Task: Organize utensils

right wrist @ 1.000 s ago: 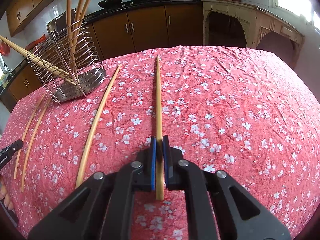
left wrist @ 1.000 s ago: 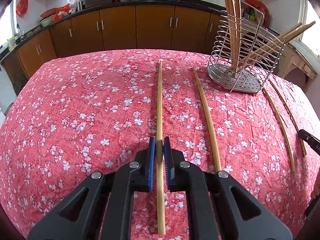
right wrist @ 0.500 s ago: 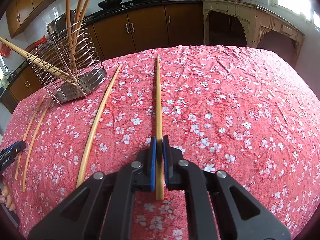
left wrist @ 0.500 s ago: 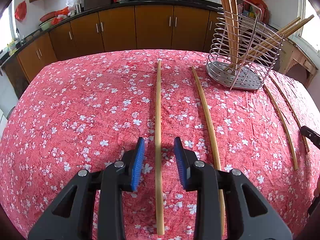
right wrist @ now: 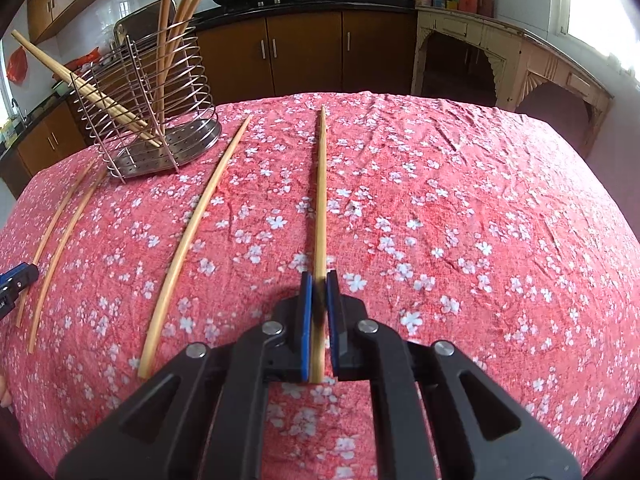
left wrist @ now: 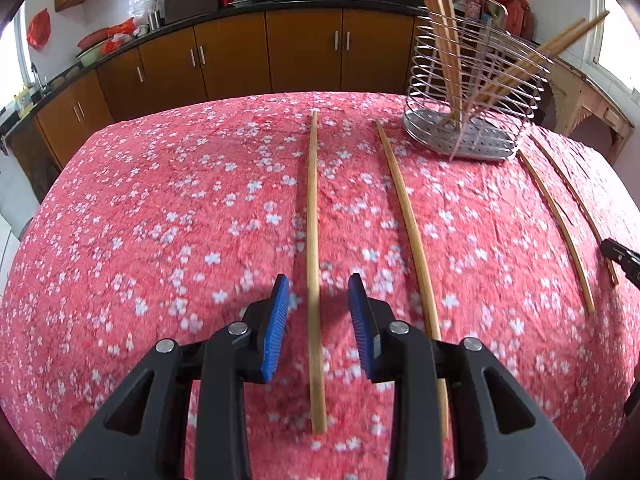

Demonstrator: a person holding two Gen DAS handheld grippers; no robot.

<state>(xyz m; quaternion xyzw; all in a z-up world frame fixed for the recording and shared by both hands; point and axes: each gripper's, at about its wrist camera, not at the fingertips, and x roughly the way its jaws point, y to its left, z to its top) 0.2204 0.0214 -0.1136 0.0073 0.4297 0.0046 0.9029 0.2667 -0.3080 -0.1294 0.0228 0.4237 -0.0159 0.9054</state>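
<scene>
Left gripper [left wrist: 319, 312] spread wide | right gripper [right wrist: 319, 312] clamps chopstick [right wrist: 321, 200]: long, pale wood

Daylight fills both of my views, bright and even. In my right wrist view a window [right wrist: 600, 4] at the upper right is blown out to white; in my left wrist view glare washes out the upper right edge. Shadows are soft: a faint dark patch lies on the red cloth [left wrist: 160, 208] under my left tongs [left wrist: 319, 316]. The near cloth in my left view is smeared with blur; my right view is sharper. Fisheye bending curves the surface edge, and the corners go black.
</scene>
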